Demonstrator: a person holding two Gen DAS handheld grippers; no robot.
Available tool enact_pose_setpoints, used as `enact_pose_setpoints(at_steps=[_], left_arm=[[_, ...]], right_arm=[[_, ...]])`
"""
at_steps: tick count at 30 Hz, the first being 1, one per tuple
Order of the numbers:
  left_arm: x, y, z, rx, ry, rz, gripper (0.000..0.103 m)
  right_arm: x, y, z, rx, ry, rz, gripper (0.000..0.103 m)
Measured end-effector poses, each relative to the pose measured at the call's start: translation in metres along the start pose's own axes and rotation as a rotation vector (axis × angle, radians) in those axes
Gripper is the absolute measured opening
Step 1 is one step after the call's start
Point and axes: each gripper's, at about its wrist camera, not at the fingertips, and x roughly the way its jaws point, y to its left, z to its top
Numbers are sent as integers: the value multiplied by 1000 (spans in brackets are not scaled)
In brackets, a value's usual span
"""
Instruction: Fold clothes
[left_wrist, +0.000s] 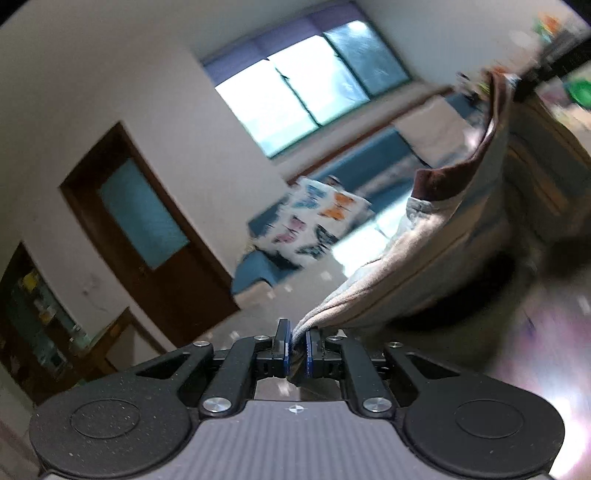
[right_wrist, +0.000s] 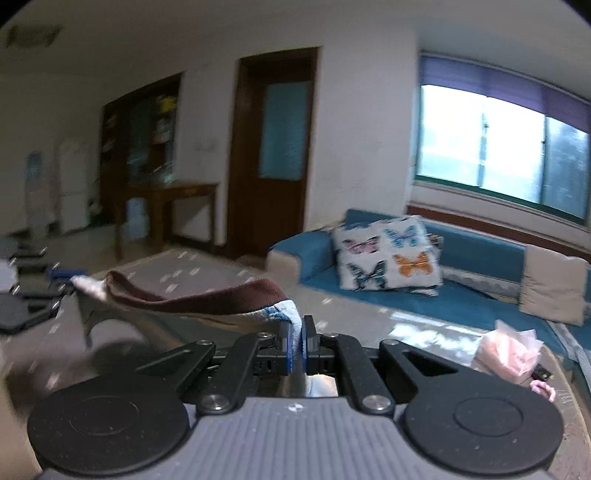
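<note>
A beige garment with a dark brown ribbed band (left_wrist: 436, 229) hangs stretched in the air between my two grippers. My left gripper (left_wrist: 298, 341) is shut on one beige corner of it. My right gripper (right_wrist: 296, 341) is shut on another corner with a blue-and-white patch (right_wrist: 284, 312); the brown band (right_wrist: 207, 295) runs from there to the left. At the far left of the right wrist view the other gripper (right_wrist: 55, 284) shows, holding the cloth's far end. Both views are blurred.
A blue sofa (right_wrist: 461, 266) with a butterfly cushion (right_wrist: 386, 258) stands under the window. A brown door (right_wrist: 273, 155), a wooden table (right_wrist: 173, 199) and shelves line the wall. A pink bundle (right_wrist: 509, 354) lies on the table at the right.
</note>
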Motion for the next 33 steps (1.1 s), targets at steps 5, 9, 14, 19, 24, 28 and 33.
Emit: enact_pose_setpoints(at_steps=[5,9,14,19,24,28,33], left_arm=[[-19,-22,-42,105,72,-78,9],[-21,-19,-60,80,143,-114,14],[-23,4,-72,40,180,-123,26],[-28,15,-70,11,184,-72,34],[-26,35,-64,-35,174,-16,36],[-19,45,-59,-97,180,25,36],[3,48,-49,-199,190,33,39]], right_arm=[[-16,24,-27,-48,110,133,4],[-22,50,-48,-76,210,278,12],[-27,66,-61,-106,266,368,16],[-31,46,-63,-82,256,309,22],[1,15,-70,-10,288,160,25],[38,-11,-84,65,335,61,25],[74,-35,-101,176,369,30,25]])
